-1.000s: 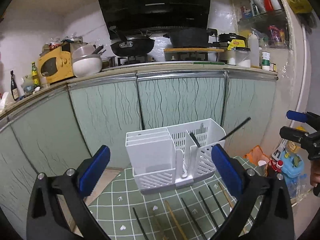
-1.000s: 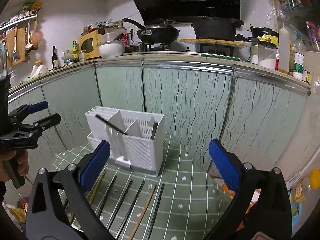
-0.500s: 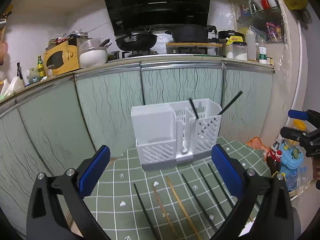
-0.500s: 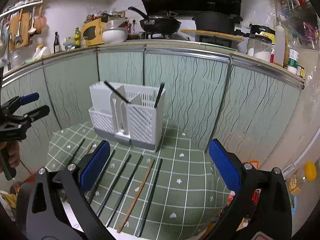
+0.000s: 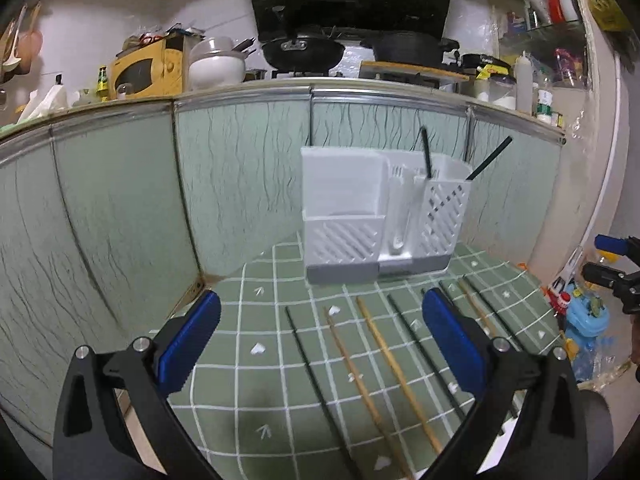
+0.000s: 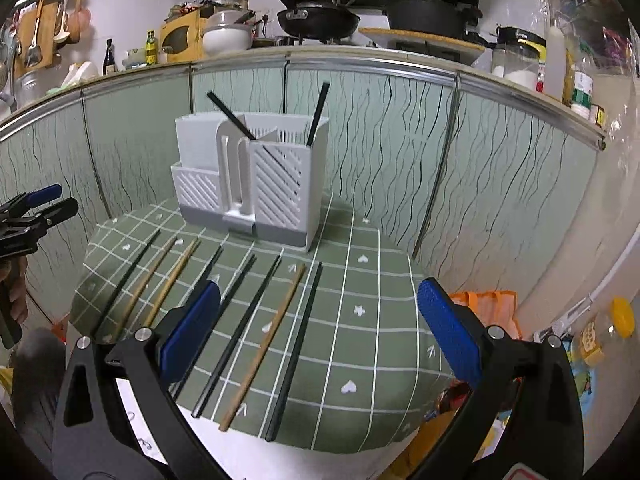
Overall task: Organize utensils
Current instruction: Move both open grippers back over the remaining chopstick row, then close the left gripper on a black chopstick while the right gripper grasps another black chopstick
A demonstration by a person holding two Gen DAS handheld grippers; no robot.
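Observation:
A white slotted utensil holder [image 5: 380,216] [image 6: 252,176] stands at the back of a small table with a green checked cloth [image 6: 360,292]. Two black chopsticks [image 6: 318,114] stick up out of its right compartment. Several black and wooden chopsticks [image 5: 384,356] [image 6: 264,344] lie in a row on the cloth in front of it. My left gripper [image 5: 324,336] is open and empty above the left chopsticks. My right gripper [image 6: 320,328] is open and empty above the right chopsticks. Each gripper also shows at the edge of the other's view, the right [image 5: 616,264] and the left [image 6: 36,208].
Green patterned cabinet doors [image 5: 240,168] stand right behind the table under a cluttered kitchen counter. The cloth's front edge [image 6: 280,436] drops off close to the right gripper. Bags and toys [image 5: 580,320] lie on the floor to the right.
Both grippers have come down and closer to the table, so the rows of chopsticks on the cloth are now in fuller view. Both stay open and empty.

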